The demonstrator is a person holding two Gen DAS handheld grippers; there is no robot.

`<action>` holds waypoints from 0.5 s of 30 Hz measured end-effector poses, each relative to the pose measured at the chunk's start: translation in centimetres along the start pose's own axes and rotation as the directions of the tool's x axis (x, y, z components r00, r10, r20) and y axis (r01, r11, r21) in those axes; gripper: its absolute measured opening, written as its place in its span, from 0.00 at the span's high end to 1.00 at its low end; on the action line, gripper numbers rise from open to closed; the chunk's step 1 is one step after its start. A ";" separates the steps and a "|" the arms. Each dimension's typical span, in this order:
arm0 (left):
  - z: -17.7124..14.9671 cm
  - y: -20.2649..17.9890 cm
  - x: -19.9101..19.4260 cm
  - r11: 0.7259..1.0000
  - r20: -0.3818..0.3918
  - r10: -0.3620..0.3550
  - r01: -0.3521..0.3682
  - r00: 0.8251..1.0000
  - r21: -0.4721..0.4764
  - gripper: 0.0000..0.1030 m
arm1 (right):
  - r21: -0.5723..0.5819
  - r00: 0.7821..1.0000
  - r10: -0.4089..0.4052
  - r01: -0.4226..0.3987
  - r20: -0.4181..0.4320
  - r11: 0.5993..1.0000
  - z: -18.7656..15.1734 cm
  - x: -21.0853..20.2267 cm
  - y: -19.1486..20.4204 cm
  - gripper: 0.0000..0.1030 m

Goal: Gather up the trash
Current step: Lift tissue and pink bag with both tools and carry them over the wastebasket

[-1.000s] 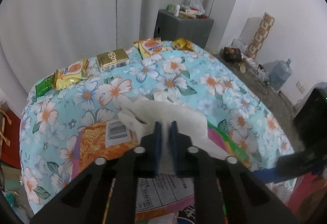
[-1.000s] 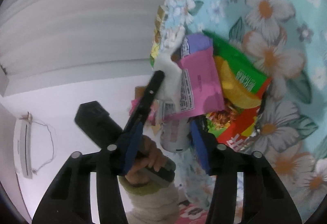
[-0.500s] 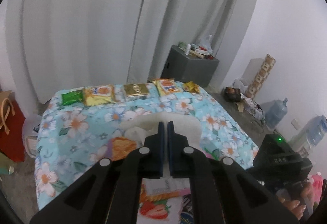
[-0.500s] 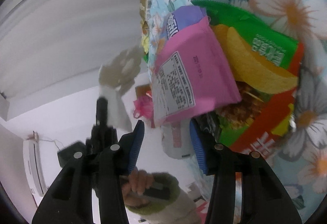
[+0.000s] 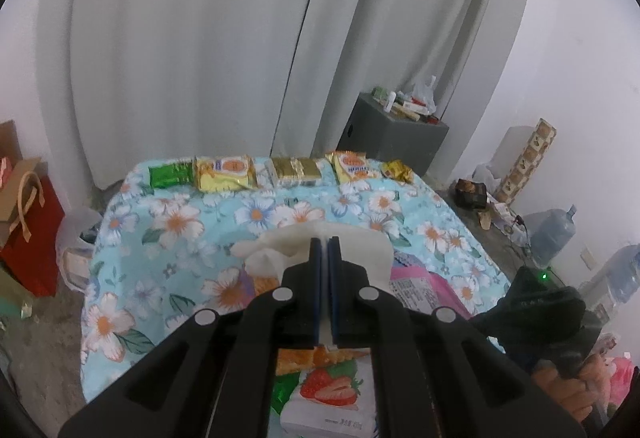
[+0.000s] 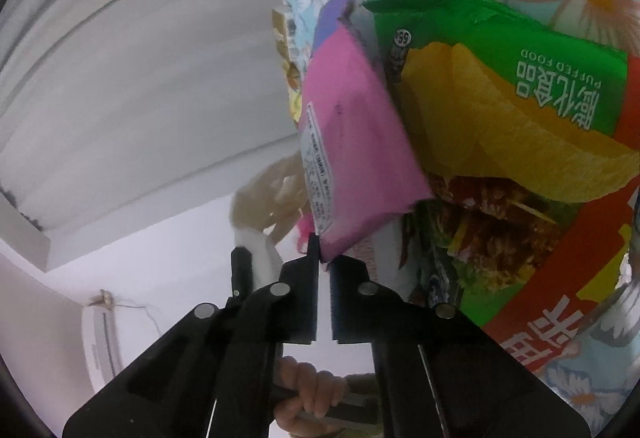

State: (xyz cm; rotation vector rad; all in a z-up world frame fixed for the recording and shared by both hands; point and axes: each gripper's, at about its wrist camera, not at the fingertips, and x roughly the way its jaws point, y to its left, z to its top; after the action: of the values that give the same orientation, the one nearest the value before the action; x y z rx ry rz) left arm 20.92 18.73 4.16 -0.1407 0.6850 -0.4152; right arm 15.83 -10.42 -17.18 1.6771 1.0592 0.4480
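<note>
Left gripper (image 5: 325, 243), centre of the left wrist view — clamped on a white tissue (image 5: 360, 244), lifted above the flowered tablecloth (image 5: 180, 222). Right gripper (image 6: 324, 258), lower centre of its own view — closed on the bottom corner of a pink wrapper (image 6: 352, 142). To the right of it, touching, a green chip bag (image 6: 500, 78) on the cloth. Along the far edge, upper middle of the left wrist view, a row of snack packets (image 5: 224, 172).
</note>
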 end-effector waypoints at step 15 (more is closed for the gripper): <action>2.2 -2.6 -3.7 0.999 0.101 -0.014 0.009 0.995 0.043 0.97 | -0.120 0.989 0.145 -0.147 -0.025 0.982 -0.9 -4.0 1.1 1.00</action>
State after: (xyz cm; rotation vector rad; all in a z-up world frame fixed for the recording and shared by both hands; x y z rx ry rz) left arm 18.91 17.92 8.63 -0.1244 0.5758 -0.4306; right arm 13.48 -13.23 -15.01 1.6502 0.9051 0.6100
